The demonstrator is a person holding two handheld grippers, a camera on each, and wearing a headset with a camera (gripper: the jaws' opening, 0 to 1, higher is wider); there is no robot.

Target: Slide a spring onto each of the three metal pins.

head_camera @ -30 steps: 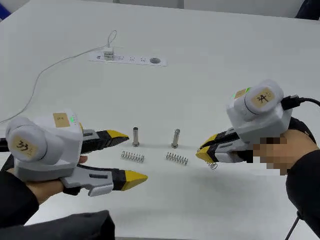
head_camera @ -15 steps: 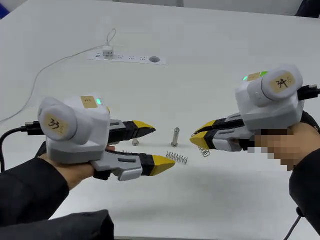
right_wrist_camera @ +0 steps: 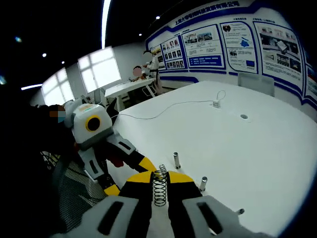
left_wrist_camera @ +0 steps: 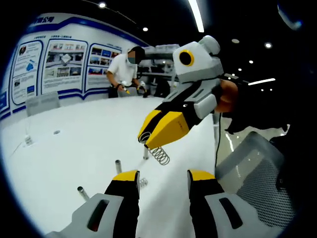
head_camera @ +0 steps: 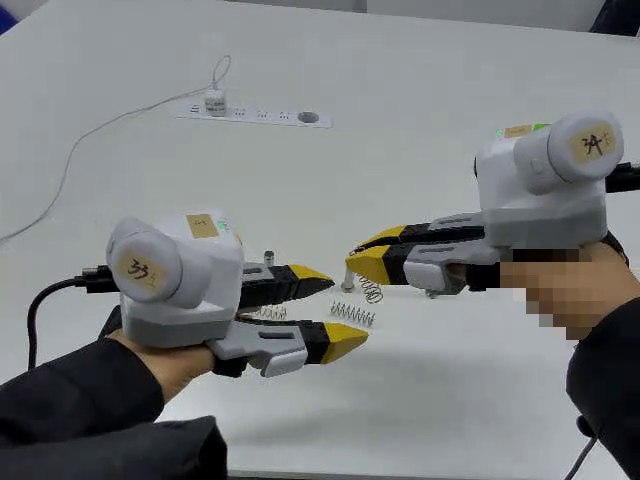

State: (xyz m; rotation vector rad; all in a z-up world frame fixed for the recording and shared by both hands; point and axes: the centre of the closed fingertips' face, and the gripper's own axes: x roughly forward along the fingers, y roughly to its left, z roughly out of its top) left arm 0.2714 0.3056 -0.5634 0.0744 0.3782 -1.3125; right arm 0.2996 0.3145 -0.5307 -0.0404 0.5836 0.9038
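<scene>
Spring (right_wrist_camera: 158,187) hangs clamped between the right gripper's (head_camera: 362,262) jaws, just above a pin (left_wrist_camera: 145,153), while the left gripper's (head_camera: 343,310) jaws stand apart; dangling loosely, it could swing past the pin.

Both units are the same build: white-grey housing, round end cap, black jaws with grey shells and yellow tips.

Left gripper (head_camera: 340,308): the left cap sticker (head_camera: 143,270) is tan, hand-marked "33". The left top label (head_camera: 201,225) is a tan square with the left green light (head_camera: 226,226) beside it. The left cable (head_camera: 55,292) is black and exits the rear.

Right gripper (head_camera: 358,265): the right cap sticker (head_camera: 592,146) reads "34". The right top label (head_camera: 518,131) is tan, with the right green light (head_camera: 540,127) next to it. The right cable (head_camera: 625,178) is black, at the rear.

Sleeves (head_camera: 80,395) are black on both arms.
</scene>
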